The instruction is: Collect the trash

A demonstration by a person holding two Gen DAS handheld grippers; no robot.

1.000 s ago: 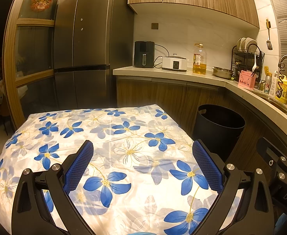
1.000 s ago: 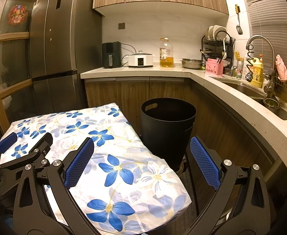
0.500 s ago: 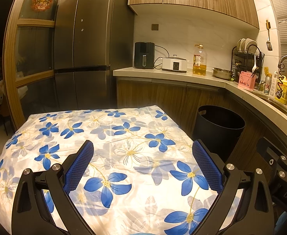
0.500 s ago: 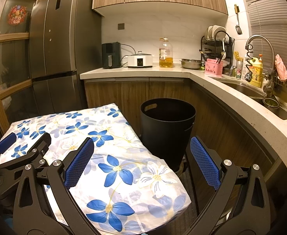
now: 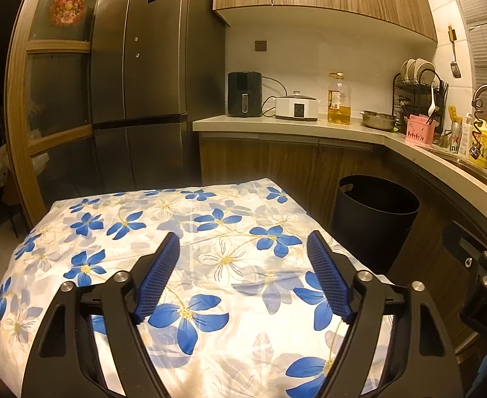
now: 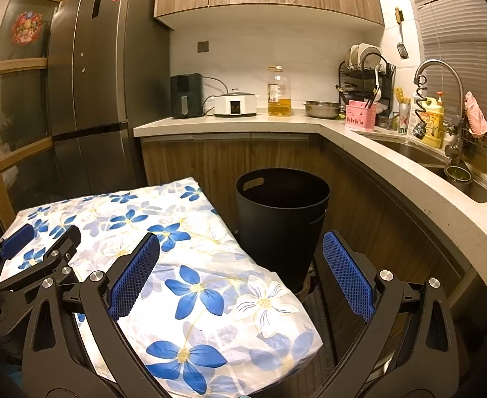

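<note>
A black trash bin [image 6: 281,219] stands on the floor against the wooden cabinets, right of a table covered with a white cloth with blue flowers [image 6: 190,232]. The bin also shows in the left wrist view [image 5: 374,219], beyond the table's right edge [image 5: 313,222]. My left gripper [image 5: 243,277] is open and empty above the cloth [image 5: 210,232]. My right gripper [image 6: 240,273] is open and empty over the table's right corner, in front of the bin. No trash item shows on the cloth. The left gripper also appears at the left edge of the right wrist view [image 6: 31,258].
A dark fridge [image 5: 144,83] stands behind the table. The counter [image 6: 237,121] carries an air fryer [image 6: 186,95], a cooker [image 6: 235,104], an oil bottle [image 6: 279,91], a steel bowl [image 6: 321,108] and a dish rack [image 6: 366,76]. A sink and faucet [image 6: 437,76] are at the right.
The left gripper's jaws have closed in somewhat but stay open. The right gripper and the scene are nearly unchanged.
</note>
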